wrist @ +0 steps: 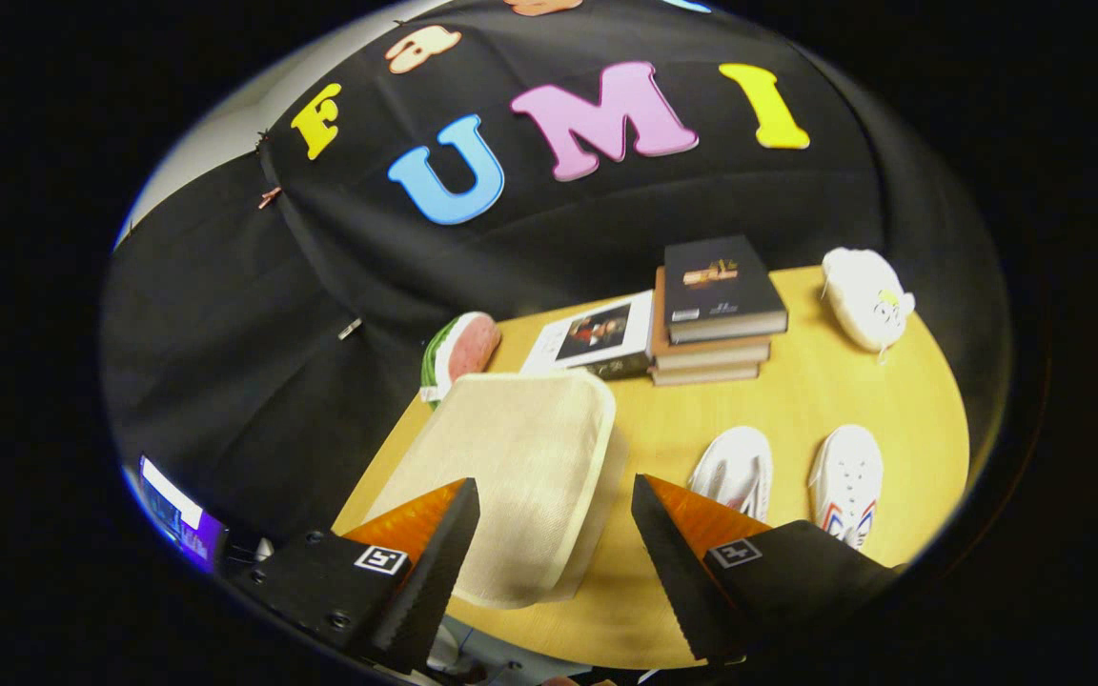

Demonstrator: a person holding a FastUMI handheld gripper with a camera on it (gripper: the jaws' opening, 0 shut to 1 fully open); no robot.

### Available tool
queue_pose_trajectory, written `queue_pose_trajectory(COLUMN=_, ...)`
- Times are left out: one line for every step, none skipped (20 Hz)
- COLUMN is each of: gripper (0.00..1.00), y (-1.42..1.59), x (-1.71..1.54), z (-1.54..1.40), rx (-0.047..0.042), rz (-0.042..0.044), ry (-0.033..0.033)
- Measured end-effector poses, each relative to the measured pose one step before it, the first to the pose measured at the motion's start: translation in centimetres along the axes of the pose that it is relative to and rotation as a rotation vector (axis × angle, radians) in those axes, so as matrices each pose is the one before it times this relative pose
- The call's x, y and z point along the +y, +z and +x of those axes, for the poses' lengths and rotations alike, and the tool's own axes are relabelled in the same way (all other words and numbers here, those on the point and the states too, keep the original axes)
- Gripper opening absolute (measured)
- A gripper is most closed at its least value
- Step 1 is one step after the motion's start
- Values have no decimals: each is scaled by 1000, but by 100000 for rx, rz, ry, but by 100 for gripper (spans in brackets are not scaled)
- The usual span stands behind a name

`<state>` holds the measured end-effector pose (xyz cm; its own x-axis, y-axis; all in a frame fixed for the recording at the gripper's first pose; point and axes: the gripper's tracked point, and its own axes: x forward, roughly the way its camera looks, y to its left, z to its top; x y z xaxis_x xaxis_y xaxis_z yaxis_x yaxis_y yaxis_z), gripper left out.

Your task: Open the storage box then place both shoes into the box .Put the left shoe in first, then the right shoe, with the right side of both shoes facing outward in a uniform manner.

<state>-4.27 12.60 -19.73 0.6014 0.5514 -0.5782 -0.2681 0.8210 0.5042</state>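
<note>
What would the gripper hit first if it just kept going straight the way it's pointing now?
Most likely the cream storage box: its closed lid lies between and just ahead of the open gripper, whose fingers touch nothing. The two white shoes sit off to the side. Depth is hard to judge.

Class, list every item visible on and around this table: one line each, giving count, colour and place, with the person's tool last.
storage box: one, cream, lid closed, on the table just ahead of the fingers
shoes: two, white, side by side, right of the box
books: stack, dark cover on top, beyond the shoes
open book: one, white pages, left of the stack
plush toy: one, white, right of the stack
watermelon-slice toy: one, green and pink, beyond the box
table: one, yellow wood
gripper: one, fingers open, holding nothing
</note>
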Motion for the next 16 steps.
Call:
queue_pose_trajectory(gripper=98, y=-1112, x=-27, z=712, rx=4555, rz=3916, ry=2345)
queue_pose_trajectory(gripper=98, y=-755, x=6, z=593, rx=4094, rz=5149, ry=1990)
queue_pose_trajectory(gripper=98, y=-539, x=-15, z=438, rx=2787, rz=4834, ry=2451)
queue_pose_trajectory(gripper=98, y=-351, x=-164, z=557, rx=1340, rz=2884, ry=1394)
queue_pose_trajectory(gripper=99, y=-417, x=-616, z=567, rx=1626, rz=1158, ry=-177)
queue_pose_trajectory(gripper=98, y=-601, x=-389, z=440, rx=2227, rz=1297, ry=565)
queue_pose_trajectory(gripper=98, y=-485, x=-136, z=453, rx=2413, rz=2512, ry=1685)
queue_pose_trajectory(gripper=98, y=-512, x=197, z=423, rx=2519, rz=3877, ry=2960)
queue_pose_trajectory(gripper=98, y=-429, x=307, z=521, rx=2295, rz=3919, ry=2833)
queue_pose_trajectory(gripper=98, y=-374, x=320, z=447, rx=2226, rz=3147, ry=2977)
queue_pose_trajectory(gripper=98, y=-199, x=233, z=281, rx=1203, rz=598, ry=2170)
queue_pose_trajectory(gripper=96, y=49, x=45, z=22, rx=335, rz=-538, ry=1592)
queue_pose_trajectory(gripper=96, y=20, x=318, z=164, rx=589, rz=-560, ry=1818)
queue_pose_trajectory(gripper=96, y=-404, x=308, z=110, rx=1577, rz=-688, ry=2049)
queue_pose_trajectory(gripper=95, y=-93, x=316, z=184, rx=760, rz=345, ry=1664)
queue_pose_trajectory(gripper=81, y=-13, x=144, z=91, rx=775, rz=968, ry=681)
